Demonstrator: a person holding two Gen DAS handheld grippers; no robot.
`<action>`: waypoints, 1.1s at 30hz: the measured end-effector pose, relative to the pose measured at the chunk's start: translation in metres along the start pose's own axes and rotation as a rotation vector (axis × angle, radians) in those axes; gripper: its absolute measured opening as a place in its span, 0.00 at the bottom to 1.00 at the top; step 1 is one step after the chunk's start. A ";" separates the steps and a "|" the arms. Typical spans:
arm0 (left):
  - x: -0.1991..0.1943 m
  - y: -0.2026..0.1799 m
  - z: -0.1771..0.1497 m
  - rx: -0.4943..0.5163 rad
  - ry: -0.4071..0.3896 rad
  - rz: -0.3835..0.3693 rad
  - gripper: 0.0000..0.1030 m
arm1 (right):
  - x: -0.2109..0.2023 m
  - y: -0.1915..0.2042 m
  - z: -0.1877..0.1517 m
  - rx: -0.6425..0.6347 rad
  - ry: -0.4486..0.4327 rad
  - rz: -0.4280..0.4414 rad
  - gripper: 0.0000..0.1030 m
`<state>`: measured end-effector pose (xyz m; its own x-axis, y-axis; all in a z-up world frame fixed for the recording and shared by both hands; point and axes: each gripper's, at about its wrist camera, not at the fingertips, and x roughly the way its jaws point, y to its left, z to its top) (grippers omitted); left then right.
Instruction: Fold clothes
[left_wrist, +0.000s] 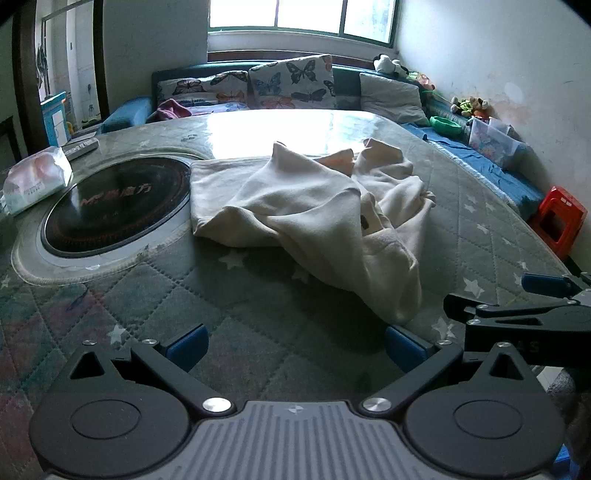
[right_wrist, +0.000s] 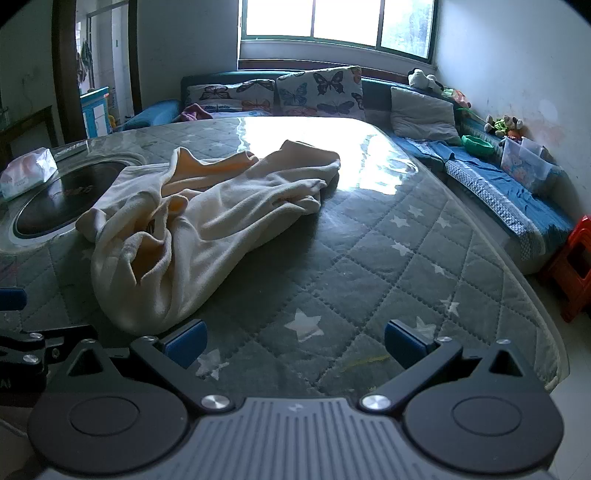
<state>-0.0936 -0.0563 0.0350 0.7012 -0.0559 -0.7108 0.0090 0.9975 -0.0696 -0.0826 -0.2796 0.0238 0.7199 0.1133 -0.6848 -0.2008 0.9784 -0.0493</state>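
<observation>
My left gripper (left_wrist: 295, 347) is spread wide, blue pads well apart, nothing between them. It sits low over the quilted table cover (left_wrist: 258, 314), and its right pad is just beside the near end of the cream garment (left_wrist: 295, 206). My right gripper (right_wrist: 295, 343) is likewise fully spread and empty — its left pad is just beside the same near end of the garment (right_wrist: 192, 221). The garment lies crumpled and unfolded on the table, its far edge overlapping the rim of the round black hotplate (left_wrist: 114, 199). A tissue pack (left_wrist: 33, 181) rests left of the hotplate. Behind the table stand butterfly cushions (left_wrist: 291, 81); a red stool (left_wrist: 561, 221) sits off the table's right side — on the floor.
</observation>
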 end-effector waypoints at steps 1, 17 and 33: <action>0.000 0.000 0.000 0.000 0.000 0.001 1.00 | 0.000 0.001 0.000 -0.001 -0.001 0.001 1.00; 0.001 -0.001 0.001 0.007 0.002 0.006 1.00 | 0.001 0.006 0.002 -0.009 0.002 0.014 1.00; 0.003 0.002 0.009 0.003 0.001 0.005 1.00 | 0.004 0.009 0.010 -0.014 0.000 0.019 1.00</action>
<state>-0.0849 -0.0539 0.0388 0.7007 -0.0513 -0.7116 0.0076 0.9979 -0.0644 -0.0747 -0.2684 0.0278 0.7158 0.1318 -0.6858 -0.2239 0.9735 -0.0466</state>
